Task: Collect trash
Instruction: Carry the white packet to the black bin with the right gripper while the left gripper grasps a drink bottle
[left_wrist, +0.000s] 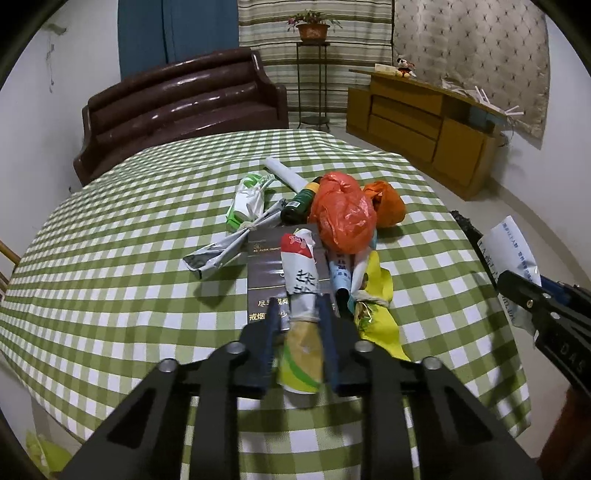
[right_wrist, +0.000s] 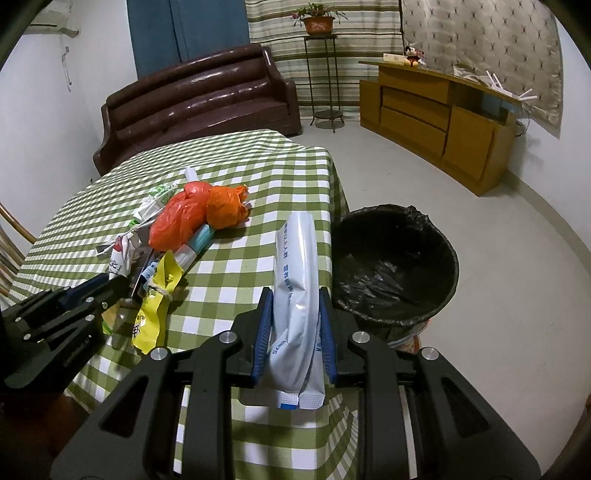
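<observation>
A pile of trash lies on the green checked tablecloth (left_wrist: 110, 258): orange plastic bags (left_wrist: 343, 218), a dark bottle (left_wrist: 299, 203), a dark cigarette carton (left_wrist: 269, 266), a yellow wrapper (left_wrist: 376, 306), and white and green wrappers (left_wrist: 247, 203). My left gripper (left_wrist: 297, 306) is shut on a twisted white, red and yellow wrapper (left_wrist: 301, 295) at the near end of the pile. My right gripper (right_wrist: 295, 299) is shut on a white pouch with blue print (right_wrist: 297, 280), held above the table's right edge beside a black-lined trash bin (right_wrist: 395, 269) on the floor.
A brown leather sofa (left_wrist: 177, 107) stands behind the table. A wooden cabinet (right_wrist: 436, 114) and a plant stand (right_wrist: 321, 74) stand at the far wall. The floor around the bin is bare. A chair back (right_wrist: 14, 229) shows at the table's left.
</observation>
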